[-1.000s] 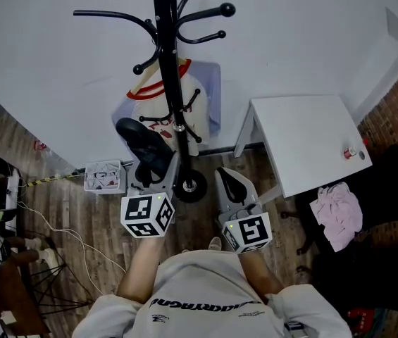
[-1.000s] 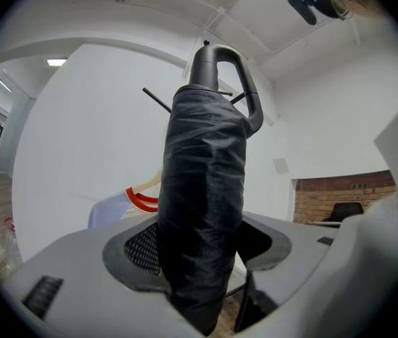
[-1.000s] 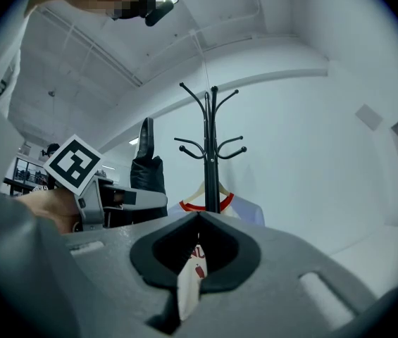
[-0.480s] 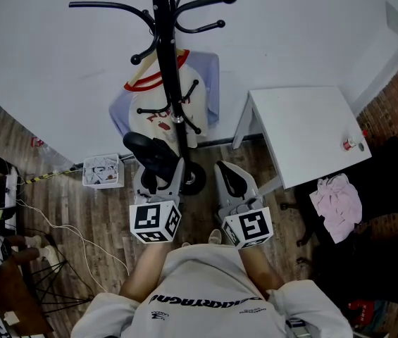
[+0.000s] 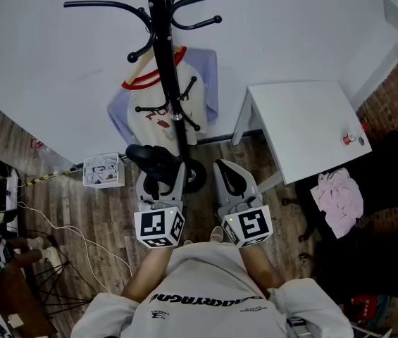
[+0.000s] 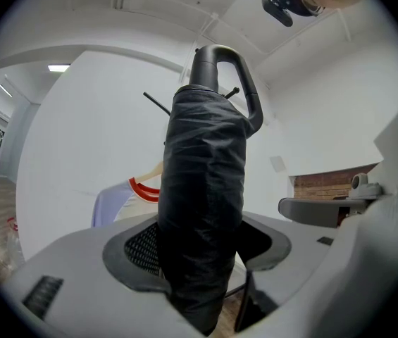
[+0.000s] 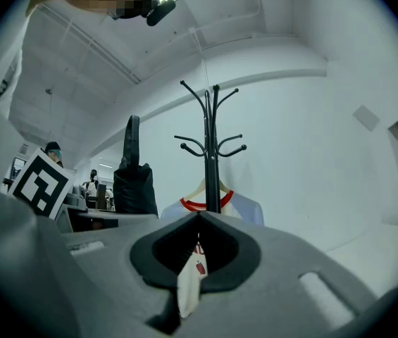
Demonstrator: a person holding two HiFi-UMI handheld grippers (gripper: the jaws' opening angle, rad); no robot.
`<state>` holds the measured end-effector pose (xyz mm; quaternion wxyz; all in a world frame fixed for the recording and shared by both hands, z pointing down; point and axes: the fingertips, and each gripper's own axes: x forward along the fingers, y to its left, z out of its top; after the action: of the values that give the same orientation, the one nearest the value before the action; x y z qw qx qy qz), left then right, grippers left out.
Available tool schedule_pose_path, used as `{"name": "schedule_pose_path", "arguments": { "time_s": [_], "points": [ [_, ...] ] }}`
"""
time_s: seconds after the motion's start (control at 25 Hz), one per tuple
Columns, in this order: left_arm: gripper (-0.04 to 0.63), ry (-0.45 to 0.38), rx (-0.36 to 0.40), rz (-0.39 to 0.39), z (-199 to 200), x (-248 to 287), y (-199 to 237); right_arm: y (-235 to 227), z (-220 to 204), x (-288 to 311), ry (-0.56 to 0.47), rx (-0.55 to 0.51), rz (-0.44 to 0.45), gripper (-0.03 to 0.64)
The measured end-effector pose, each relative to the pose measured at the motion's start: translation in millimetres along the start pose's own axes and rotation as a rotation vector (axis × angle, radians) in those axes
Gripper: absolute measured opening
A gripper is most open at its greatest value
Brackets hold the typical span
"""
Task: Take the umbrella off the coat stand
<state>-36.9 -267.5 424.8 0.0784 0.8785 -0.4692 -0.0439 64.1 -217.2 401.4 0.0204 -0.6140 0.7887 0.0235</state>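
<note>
A folded black umbrella (image 5: 151,162) in its sleeve stands upright between the jaws of my left gripper (image 5: 160,183), which is shut on it. In the left gripper view the umbrella (image 6: 202,203) fills the middle, its looped handle (image 6: 228,65) on top, and the left gripper (image 6: 199,263) clamps its lower part. The umbrella hangs free of the black coat stand (image 5: 165,69), just in front of the stand's base (image 5: 193,178). My right gripper (image 5: 231,183) is beside it, shut and empty. The right gripper (image 7: 199,220) faces the coat stand (image 7: 211,146), with the umbrella (image 7: 134,178) to its left.
A white and lilac shirt with a red collar (image 5: 167,104) hangs on the stand. A white table (image 5: 304,125) stands to the right, a pink cloth (image 5: 337,201) on dark seating beyond it. A small white box (image 5: 101,171) and cables (image 5: 65,234) lie on the wooden floor at the left.
My left gripper has drawn the umbrella back from the stand towards the person and a little lower. The right gripper has stayed where it was.
</note>
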Motion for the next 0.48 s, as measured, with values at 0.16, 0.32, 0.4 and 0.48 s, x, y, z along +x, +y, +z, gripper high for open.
{"name": "schedule_pose_path", "arguments": {
  "time_s": [0.16,0.32,0.4,0.48],
  "points": [
    [0.275,-0.003,0.005,0.006,-2.2,-3.3,0.3,2.6,-0.5,0.3,0.004,-0.009,0.003,0.0],
    [0.275,0.001,0.01,0.007,-5.9,-4.4,-0.2,4.0,-2.5,1.2,0.01,-0.017,0.006,0.0],
    [0.275,0.005,0.008,0.008,-7.9,-4.9,-0.4,4.5,-3.1,1.3,0.012,-0.018,0.007,-0.001],
    [0.275,0.009,0.006,0.009,-9.9,-5.5,-0.5,5.1,-3.8,1.2,0.013,-0.019,0.008,-0.001]
  ]
}}
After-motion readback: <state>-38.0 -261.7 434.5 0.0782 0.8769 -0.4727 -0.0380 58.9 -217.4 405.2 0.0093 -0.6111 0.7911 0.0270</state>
